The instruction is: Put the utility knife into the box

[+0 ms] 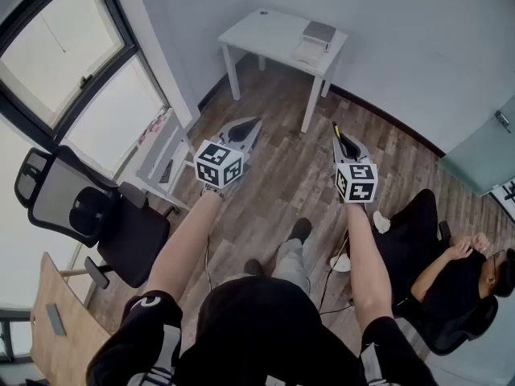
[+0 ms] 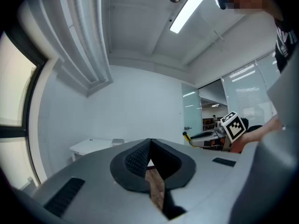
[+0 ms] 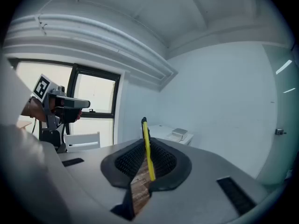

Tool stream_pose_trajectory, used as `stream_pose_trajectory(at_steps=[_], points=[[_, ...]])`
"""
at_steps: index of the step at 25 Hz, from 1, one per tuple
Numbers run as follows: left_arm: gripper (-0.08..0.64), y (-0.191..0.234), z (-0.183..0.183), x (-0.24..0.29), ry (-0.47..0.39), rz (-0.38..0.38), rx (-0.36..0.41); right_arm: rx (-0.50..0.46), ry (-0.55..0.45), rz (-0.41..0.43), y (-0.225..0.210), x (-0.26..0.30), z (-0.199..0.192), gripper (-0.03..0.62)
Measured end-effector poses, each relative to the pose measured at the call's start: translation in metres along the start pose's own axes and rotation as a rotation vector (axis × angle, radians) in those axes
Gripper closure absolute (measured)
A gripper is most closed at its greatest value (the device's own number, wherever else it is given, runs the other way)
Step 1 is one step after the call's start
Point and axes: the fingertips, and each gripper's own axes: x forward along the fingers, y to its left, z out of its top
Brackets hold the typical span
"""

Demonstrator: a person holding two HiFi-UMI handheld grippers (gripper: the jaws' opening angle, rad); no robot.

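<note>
In the right gripper (image 1: 347, 144), utility knife (image 3: 148, 160) lengthwise forward

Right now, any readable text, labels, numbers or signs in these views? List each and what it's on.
No words or numbers can be read in any view.
Marker cubes: black-and-white square patterns only, no letters.
Box on the white table: too small to show any label.
Person's sleeve: white print, not readable.
</note>
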Motion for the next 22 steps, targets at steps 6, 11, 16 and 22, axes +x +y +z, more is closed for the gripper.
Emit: stream_pose_trajectory(at_steps=[6,11,16,22], points=[[0.534,0.016,-0.007,0.037,0.013,0.005,-0.018,0.027,-0.009,0.019,-0.022,0.028,0.000,0.540],[0.534,0.030,-0.014,0.070,0.025,0.011,-0.041,0.050,0.003,0.029,-0.047,0.053,-0.006,0.540],[0.534,0.046,-0.017,0.115,0.049,0.018,-0.048,0.081,0.015,0.040,-0.083,0.087,-0.009,0.540],[0.534,0.065,-0.012,0.192,0.075,0.016,-0.040,0.103,-0.006,0.052,-0.144,0.137,-0.001,0.540]])
